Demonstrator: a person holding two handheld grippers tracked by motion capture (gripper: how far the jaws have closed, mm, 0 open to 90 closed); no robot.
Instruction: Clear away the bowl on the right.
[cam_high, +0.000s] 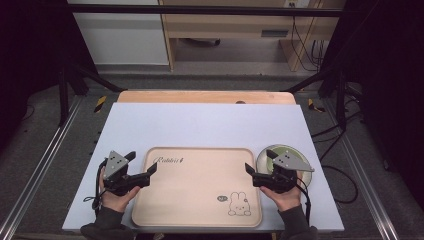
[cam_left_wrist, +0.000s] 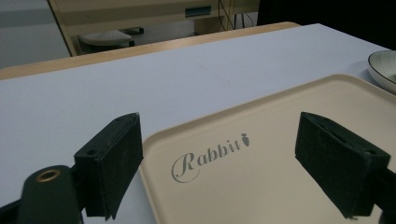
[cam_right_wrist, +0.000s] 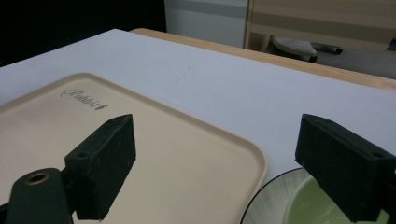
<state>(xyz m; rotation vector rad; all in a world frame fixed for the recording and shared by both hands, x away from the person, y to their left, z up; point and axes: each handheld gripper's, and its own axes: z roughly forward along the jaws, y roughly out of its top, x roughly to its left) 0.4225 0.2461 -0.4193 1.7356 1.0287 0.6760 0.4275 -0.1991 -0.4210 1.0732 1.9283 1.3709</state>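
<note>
A beige tray (cam_high: 190, 185) printed "Rabbit" with a bunny drawing lies on the white tabletop (cam_high: 205, 125). My left gripper (cam_high: 150, 170) hovers at the tray's left edge, open, with nothing between its jaws; in the left gripper view its jaws straddle the tray's corner (cam_left_wrist: 196, 140). My right gripper (cam_high: 248, 170) stands open at the tray's right edge, over a round green plate (cam_high: 281, 156) with a dark rim. In the right gripper view the tray (cam_right_wrist: 177, 154) lies left and the plate (cam_right_wrist: 289, 205) shows at the lower right under my right jaw.
A wooden table edge (cam_high: 205, 96) runs behind the white top. Black frame posts (cam_high: 65, 90) and cables (cam_high: 330, 130) flank the table. The plate's rim (cam_left_wrist: 383, 70) shows at the far right of the left gripper view.
</note>
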